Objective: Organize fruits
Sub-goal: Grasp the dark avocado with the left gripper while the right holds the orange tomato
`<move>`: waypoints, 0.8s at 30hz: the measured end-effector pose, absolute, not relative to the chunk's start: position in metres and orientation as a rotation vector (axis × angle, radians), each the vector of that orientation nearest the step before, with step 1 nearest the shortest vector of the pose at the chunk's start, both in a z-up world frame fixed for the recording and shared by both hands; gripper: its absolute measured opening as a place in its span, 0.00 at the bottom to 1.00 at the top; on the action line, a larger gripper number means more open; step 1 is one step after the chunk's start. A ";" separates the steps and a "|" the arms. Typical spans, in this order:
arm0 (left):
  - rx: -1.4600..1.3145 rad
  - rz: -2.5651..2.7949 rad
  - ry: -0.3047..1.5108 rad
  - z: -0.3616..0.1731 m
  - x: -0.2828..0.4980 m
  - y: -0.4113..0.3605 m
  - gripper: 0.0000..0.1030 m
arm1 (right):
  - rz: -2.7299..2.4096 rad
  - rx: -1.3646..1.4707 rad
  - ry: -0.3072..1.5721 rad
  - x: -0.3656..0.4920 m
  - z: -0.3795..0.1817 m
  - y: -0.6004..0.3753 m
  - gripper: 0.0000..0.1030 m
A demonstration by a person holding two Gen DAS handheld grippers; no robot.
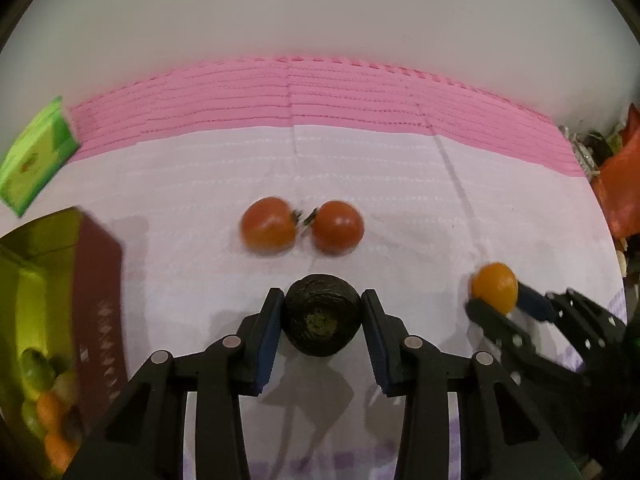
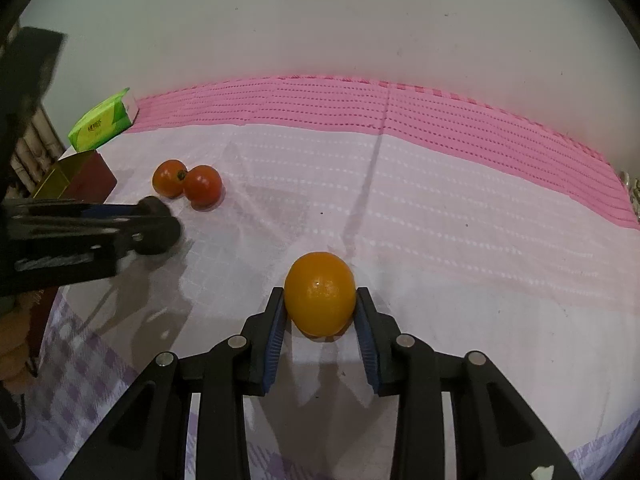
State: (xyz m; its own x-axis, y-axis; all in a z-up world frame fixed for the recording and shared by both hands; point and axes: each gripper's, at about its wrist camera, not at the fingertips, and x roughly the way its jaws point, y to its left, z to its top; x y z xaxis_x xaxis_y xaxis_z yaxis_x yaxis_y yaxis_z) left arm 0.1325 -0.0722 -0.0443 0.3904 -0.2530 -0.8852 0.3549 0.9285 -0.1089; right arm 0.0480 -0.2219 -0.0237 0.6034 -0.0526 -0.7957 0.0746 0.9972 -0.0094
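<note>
In the left wrist view my left gripper [image 1: 322,306] is shut on a dark avocado [image 1: 322,314], stem end toward the camera, just above the white cloth. Two red tomatoes [image 1: 267,227] [image 1: 338,226] lie side by side on the cloth beyond it. My right gripper [image 1: 496,304] shows at the right, shut on an orange [image 1: 494,287]. In the right wrist view my right gripper [image 2: 320,300] grips the orange [image 2: 320,294] between its blue pads. The left gripper [image 2: 156,220] with the avocado [image 2: 158,226] is at the left, the tomatoes [image 2: 170,184] [image 2: 203,185] behind it.
A dark red box with a yellow-green inside [image 1: 94,300] stands at the left and holds several green and orange fruits [image 1: 44,392]. A green tissue pack [image 1: 34,160] lies behind it. A pink cloth [image 1: 320,92] covers the far table edge by the wall. Orange clutter [image 1: 620,176] sits at the far right.
</note>
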 end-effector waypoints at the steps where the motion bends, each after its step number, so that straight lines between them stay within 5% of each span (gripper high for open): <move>1: 0.100 -0.383 1.103 -0.040 0.129 -0.068 0.39 | -0.077 0.022 0.916 0.047 -0.024 -0.221 0.32; 24: 0.052 -0.043 1.055 0.017 0.070 0.129 0.39 | -0.102 -0.019 0.899 0.046 -0.026 -0.216 0.32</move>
State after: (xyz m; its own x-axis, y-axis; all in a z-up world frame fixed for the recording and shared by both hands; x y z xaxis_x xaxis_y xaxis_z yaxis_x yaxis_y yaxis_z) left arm 0.0702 0.1286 0.0165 0.4924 -0.0105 -0.8703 0.0609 0.9979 0.0224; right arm 0.0460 -0.2160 -0.0260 0.6181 -0.0964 -0.7801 0.0805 0.9950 -0.0592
